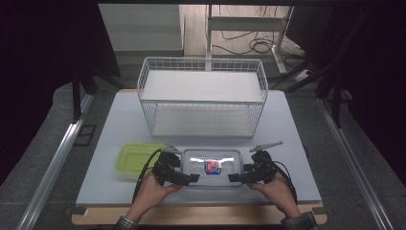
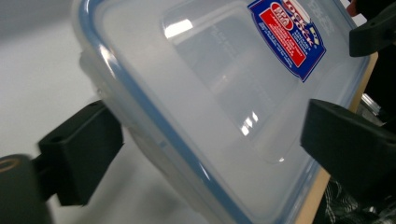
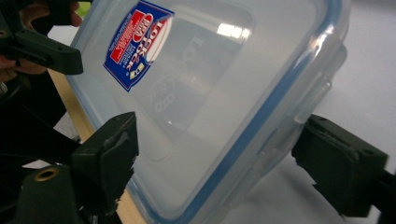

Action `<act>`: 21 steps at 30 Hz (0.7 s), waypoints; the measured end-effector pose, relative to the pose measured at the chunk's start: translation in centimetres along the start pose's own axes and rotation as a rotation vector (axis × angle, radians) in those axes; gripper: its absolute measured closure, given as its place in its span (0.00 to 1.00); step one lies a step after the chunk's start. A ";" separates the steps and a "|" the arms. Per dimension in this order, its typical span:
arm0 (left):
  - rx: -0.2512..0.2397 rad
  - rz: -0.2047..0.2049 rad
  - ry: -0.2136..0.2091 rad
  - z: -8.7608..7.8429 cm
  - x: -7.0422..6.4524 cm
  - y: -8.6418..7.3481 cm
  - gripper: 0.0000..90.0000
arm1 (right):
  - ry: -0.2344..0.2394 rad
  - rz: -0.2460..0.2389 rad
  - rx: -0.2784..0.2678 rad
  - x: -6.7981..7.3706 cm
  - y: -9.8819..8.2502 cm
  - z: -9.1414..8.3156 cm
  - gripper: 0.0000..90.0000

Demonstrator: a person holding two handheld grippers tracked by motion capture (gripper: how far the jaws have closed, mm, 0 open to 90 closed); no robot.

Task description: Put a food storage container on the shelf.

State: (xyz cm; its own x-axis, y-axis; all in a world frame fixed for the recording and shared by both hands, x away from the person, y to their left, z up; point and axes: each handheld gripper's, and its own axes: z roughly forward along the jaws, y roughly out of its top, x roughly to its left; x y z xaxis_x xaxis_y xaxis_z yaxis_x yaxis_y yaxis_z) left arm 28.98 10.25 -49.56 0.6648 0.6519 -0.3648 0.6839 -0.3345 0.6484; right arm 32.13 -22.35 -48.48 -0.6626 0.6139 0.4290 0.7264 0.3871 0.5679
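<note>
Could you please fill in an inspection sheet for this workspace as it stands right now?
Surface: pale table with a wooden front edge; mostly bare.
Job's things: clear container with a blue-sealed lid and a red-and-blue label, near the front edge.
Clutter: green container left of it; white wire rack with two shelves behind.
Grippers: left gripper and right gripper sit at the clear container's two ends, jaws astride its corners; whether the pads press on it cannot be told.
Cables: a black cable trails from the left gripper; more lie on the floor beyond the table.
Surroundings: dark curtains, metal rails, a stand's legs.
</note>
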 end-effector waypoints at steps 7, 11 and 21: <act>-0.088 -0.041 -0.057 -1.8 0.3 -1.6 0.38 | 0.019 -0.003 -0.046 0.3 -1.1 -1.7 0.40; -0.111 -0.050 -0.079 -2.2 0.3 -2.3 0.43 | 0.051 0.038 -0.079 0.1 -1.7 -2.2 0.50; -0.151 -0.100 -0.147 -2.8 0.8 -3.3 0.56 | 0.065 0.076 -0.138 0.5 -2.9 -2.8 0.55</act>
State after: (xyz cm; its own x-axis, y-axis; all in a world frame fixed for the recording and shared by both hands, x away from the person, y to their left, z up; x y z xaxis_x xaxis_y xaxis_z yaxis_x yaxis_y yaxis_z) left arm 26.44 13.81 -50.08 0.6400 0.5666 -0.5190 0.7034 -0.1601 0.6925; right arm 29.23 -25.06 -47.96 -0.6204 0.5900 0.5167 0.7459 0.2402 0.6213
